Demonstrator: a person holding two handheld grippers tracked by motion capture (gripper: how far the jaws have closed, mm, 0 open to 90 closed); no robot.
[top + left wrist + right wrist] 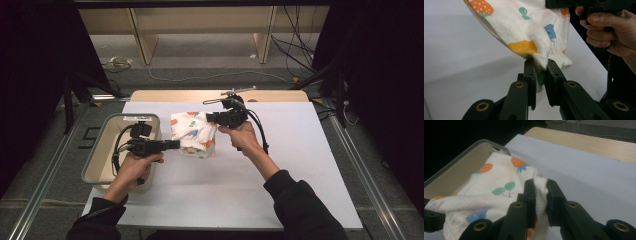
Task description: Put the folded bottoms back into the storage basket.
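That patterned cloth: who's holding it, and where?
Both: the left gripper pinches a corner of the cloth; the right gripper clamps a bunched fold.

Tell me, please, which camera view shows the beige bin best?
The high view: the beige bin shows whole, left of the printed cloth. The right gripper view gives just its rim and inner wall behind the cloth; the left gripper view adds nothing.

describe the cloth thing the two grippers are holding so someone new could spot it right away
On the white table top, look just right of the grey bin at its left edge. The cloth hangs there between the left gripper and the right gripper, each shut on it. It is cream fabric printed with fruit in orange, green and blue.
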